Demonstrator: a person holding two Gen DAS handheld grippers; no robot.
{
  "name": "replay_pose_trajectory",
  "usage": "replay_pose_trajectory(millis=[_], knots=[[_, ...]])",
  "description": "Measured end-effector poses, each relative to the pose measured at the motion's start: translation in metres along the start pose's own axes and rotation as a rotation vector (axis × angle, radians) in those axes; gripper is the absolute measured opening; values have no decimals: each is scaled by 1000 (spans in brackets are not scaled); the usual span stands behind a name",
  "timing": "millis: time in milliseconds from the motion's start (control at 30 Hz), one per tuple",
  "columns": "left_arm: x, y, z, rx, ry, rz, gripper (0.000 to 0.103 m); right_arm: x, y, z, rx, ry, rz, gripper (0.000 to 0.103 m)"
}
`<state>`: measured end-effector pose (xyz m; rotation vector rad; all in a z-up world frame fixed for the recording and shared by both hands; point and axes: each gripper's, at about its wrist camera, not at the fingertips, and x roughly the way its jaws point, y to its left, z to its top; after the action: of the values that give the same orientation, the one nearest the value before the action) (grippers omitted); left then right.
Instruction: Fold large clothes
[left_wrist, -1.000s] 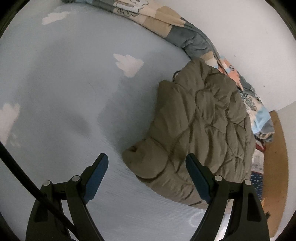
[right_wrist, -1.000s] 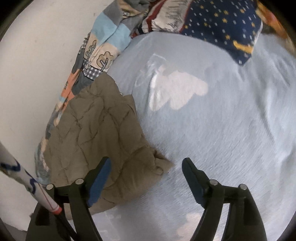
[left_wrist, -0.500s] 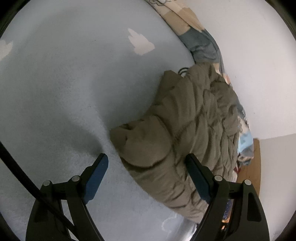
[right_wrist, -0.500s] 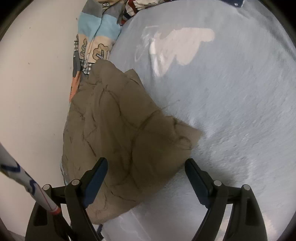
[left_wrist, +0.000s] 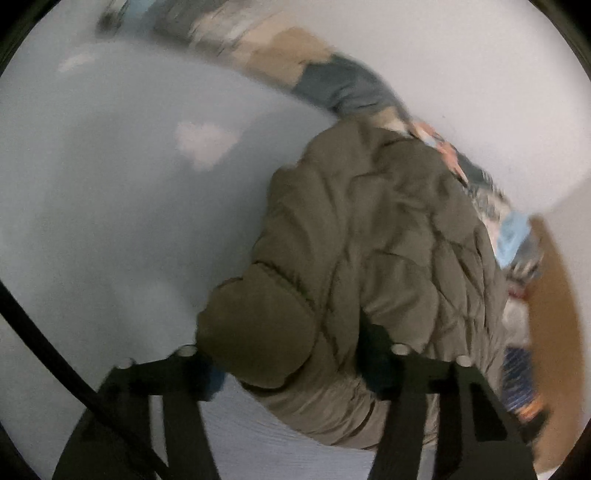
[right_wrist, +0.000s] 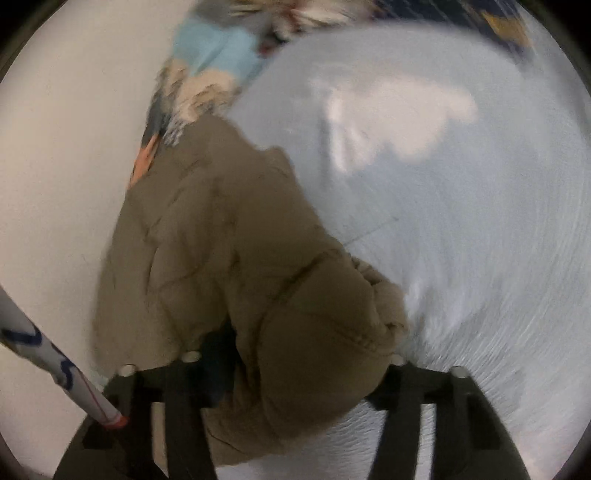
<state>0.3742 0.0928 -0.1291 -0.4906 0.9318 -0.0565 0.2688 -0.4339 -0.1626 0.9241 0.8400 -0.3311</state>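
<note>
The left gripper (left_wrist: 291, 363) has its fingers spread wide around a puffy corner of the olive quilted jacket (left_wrist: 373, 258). The right gripper (right_wrist: 295, 373) likewise straddles the bunched jacket (right_wrist: 229, 258), fingers wide, not clenched. The jacket lies on the pale blue bed (right_wrist: 461, 229), against the wall (right_wrist: 62, 155).

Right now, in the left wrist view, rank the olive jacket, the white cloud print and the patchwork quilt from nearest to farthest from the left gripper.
1. olive jacket, between the left gripper fingers.
2. white cloud print, on the sheet, upper left.
3. patchwork quilt, along the far wall.
</note>
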Motion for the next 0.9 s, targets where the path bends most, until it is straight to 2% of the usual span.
replay_pose_trajectory(millis=[133, 233, 433, 567, 833, 900], knots=[[-19, -32, -8, 203, -92, 124, 49, -14, 59, -9, -378, -99, -196, 46], [-30, -36, -9, 237, -116, 126, 49, -23, 79, -21, -525, -148, -270, 44], [-56, -37, -13, 277, -139, 112, 47, -51, 94, -33, -643, -201, -292, 42], [-79, -39, -11, 284, -156, 103, 47, -73, 105, -39, -674, -217, -267, 42], [-135, -13, -44, 261, -146, 89, 47, -131, 101, -69, -674, -212, -196, 42], [-145, 5, -53, 260, -128, 97, 47, -144, 93, -81, -681, -209, -194, 42]])
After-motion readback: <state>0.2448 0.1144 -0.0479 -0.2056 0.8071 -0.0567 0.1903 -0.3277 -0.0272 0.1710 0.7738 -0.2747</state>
